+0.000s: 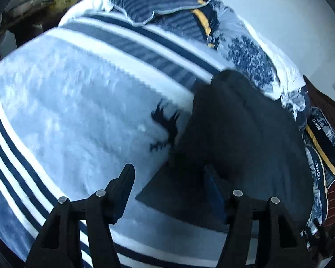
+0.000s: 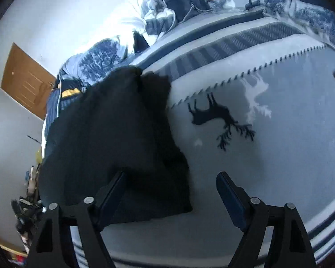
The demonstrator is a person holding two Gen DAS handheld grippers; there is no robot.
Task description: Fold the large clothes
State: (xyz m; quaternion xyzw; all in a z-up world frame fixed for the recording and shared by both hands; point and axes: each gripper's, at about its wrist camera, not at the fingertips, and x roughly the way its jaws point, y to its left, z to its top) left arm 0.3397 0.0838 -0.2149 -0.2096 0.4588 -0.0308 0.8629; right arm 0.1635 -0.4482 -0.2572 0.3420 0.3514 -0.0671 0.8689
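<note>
A dark folded garment (image 1: pixel 234 134) lies flat on a pale blue blanket (image 1: pixel 67 102) with navy stripes that covers the bed. In the left wrist view my left gripper (image 1: pixel 167 174) hovers open over the garment's near left corner; its right finger (image 1: pixel 212 183) is above the cloth and its left finger (image 1: pixel 125 183) above bare blanket. The right wrist view shows the same garment (image 2: pixel 114 134) on the blanket (image 2: pixel 279 167). My right gripper (image 2: pixel 170 176) stands open over its near right corner. No cloth is pinched in either gripper.
A black deer print (image 2: pixel 218 118) marks the blanket beside the garment. Rumpled blue-and-white bedding and pillows (image 1: pixel 167 6) lie along the far side of the bed, with more pillows (image 1: pixel 319 147) at the headboard. A brown door (image 2: pixel 26 80) and floor clutter (image 2: pixel 26 201) lie beyond the bed.
</note>
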